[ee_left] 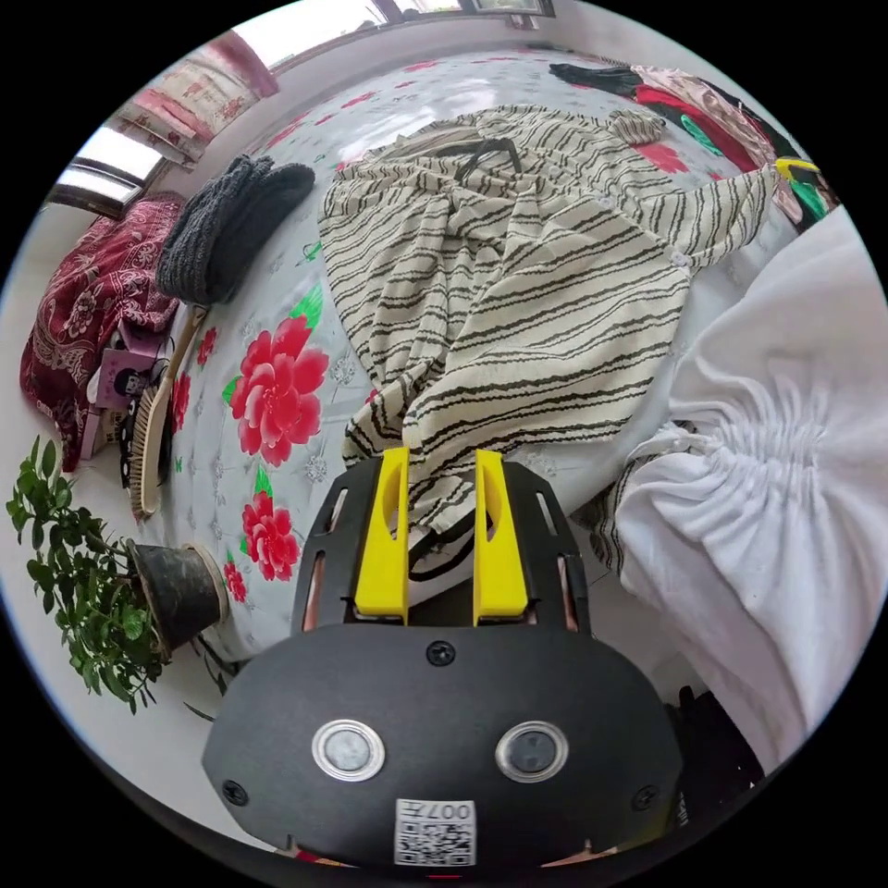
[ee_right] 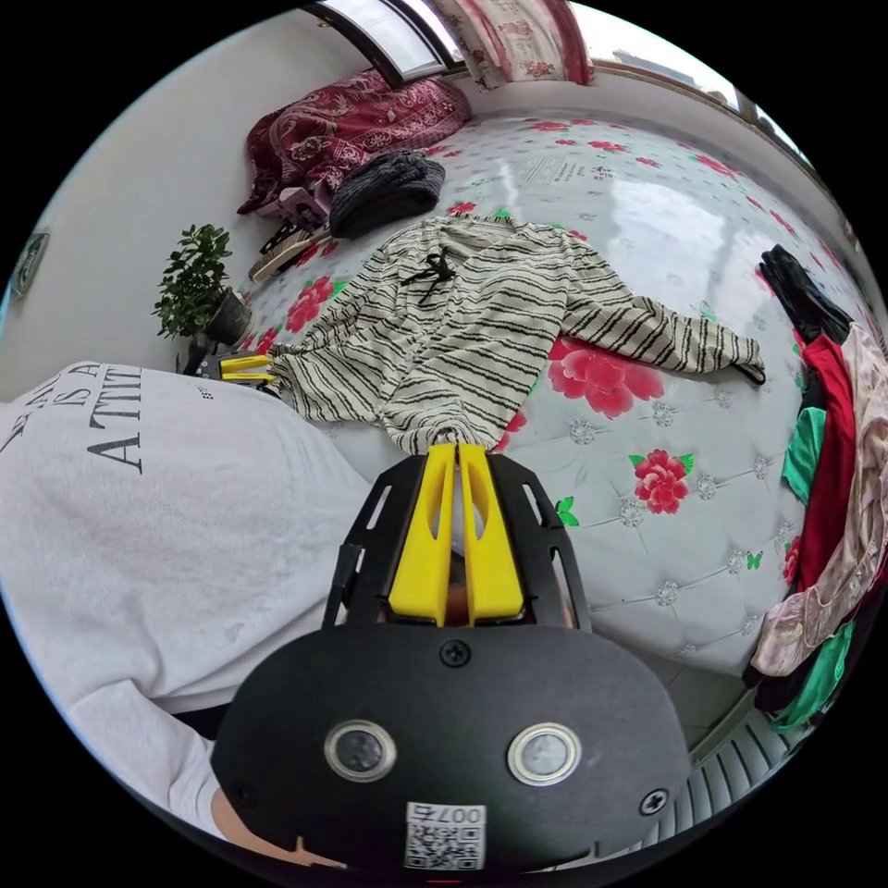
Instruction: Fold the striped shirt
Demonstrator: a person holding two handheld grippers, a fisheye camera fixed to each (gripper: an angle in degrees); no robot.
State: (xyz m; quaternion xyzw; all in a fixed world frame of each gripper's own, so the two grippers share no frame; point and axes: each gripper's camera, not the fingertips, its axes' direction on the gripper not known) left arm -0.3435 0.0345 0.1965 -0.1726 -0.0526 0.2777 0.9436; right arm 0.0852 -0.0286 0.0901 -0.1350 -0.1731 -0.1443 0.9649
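Both hand-held grippers [ee_left: 442, 462] [ee_right: 455, 450] pinch the crinkly striped shirt's [ee_right: 481, 324] hem, jaws nearly closed.

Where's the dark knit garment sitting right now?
In the right gripper view the dark knit garment lies folded on the floral bed cover, beyond the striped shirt collar, beside the red patterned bedding.

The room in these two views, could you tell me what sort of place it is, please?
Most likely a bedroom in a home. The striped shirt lies on a wide tufted surface with a flower print, which looks like a bed; folded bedding is stacked by the window, and a potted plant stands beside it.
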